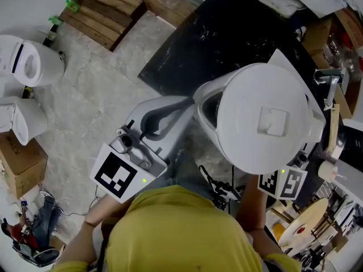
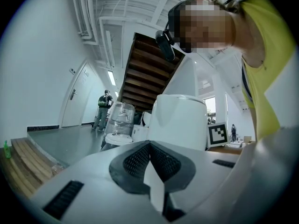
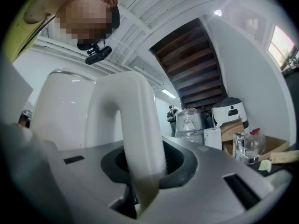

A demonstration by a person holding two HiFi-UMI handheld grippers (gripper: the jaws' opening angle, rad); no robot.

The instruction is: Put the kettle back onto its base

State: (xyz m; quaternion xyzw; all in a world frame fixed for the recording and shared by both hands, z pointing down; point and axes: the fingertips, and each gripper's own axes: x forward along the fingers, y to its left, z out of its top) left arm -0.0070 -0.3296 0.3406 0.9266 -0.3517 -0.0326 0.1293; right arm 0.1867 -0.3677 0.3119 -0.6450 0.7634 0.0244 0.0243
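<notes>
A white kettle [image 1: 264, 118] with a round lid hangs in the air over the floor, seen from above in the head view. In the right gripper view its arched handle [image 3: 133, 125] runs down between the jaws of my right gripper [image 3: 140, 174], which is shut on it. In the head view only that gripper's marker cube [image 1: 283, 183] shows below the kettle. My left gripper [image 1: 184, 103] points at the kettle's left side. Its jaws meet at the tips [image 2: 150, 146] with nothing held, and the kettle body [image 2: 180, 120] stands just ahead. No base is in view.
A black slab [image 1: 227, 33] lies beyond the kettle, a wooden pallet [image 1: 108, 7] at the far left. Two white appliances [image 1: 28, 61] and a cardboard box [image 1: 20, 163] sit on the floor at the left. Clutter and a round stool [image 1: 306, 222] crowd the right.
</notes>
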